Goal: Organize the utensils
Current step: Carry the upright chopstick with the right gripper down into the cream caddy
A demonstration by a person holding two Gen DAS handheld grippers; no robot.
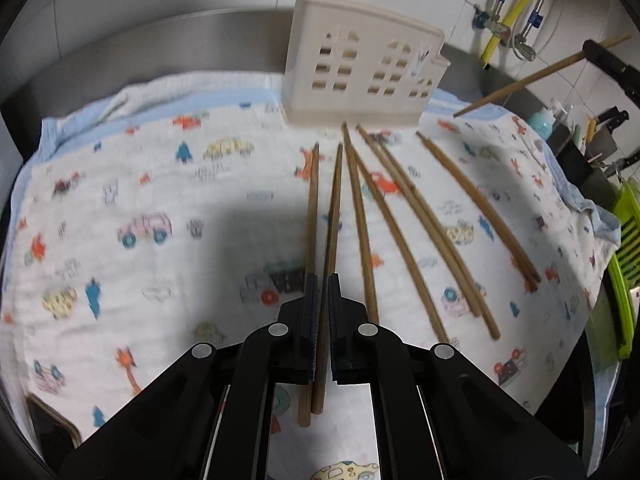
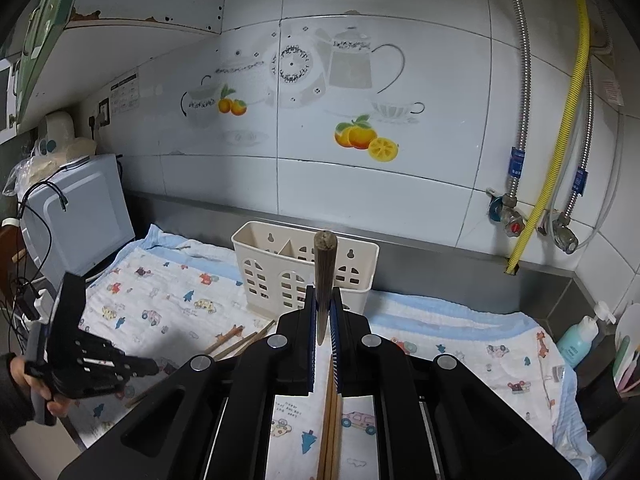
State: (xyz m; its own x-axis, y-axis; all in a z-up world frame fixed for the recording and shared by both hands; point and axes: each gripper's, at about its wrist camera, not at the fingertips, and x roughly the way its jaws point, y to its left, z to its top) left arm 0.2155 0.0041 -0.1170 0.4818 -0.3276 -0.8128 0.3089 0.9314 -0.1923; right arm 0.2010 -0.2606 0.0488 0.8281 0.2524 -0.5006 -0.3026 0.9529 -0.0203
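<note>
A cream slotted utensil holder [image 1: 360, 76] [image 2: 272, 256] stands at the back of a printed cloth [image 1: 160, 184]. Several wooden chopsticks [image 1: 400, 220] lie fanned out in front of it. My left gripper [image 1: 324, 278] is low over the cloth and shut on one chopstick [image 1: 334, 208], which runs through the narrow gap between its pads. A second chopstick [image 1: 312, 200] lies just left of it, partly under the left finger. My right gripper [image 2: 322, 290] hovers higher, shut on a pair of chopsticks [image 2: 325, 256] whose thick ends point at the holder. From the left wrist, that pair [image 1: 532, 78] shows at upper right.
A pale blue appliance [image 2: 80, 216] with cables stands left of the cloth. Pipes and valves [image 2: 512, 224] run down the tiled wall at right. A soap bottle [image 2: 576, 336], knives [image 1: 608, 120] and a green rack [image 1: 624, 264] crowd the right edge. A hand [image 2: 24, 380] holds the left gripper.
</note>
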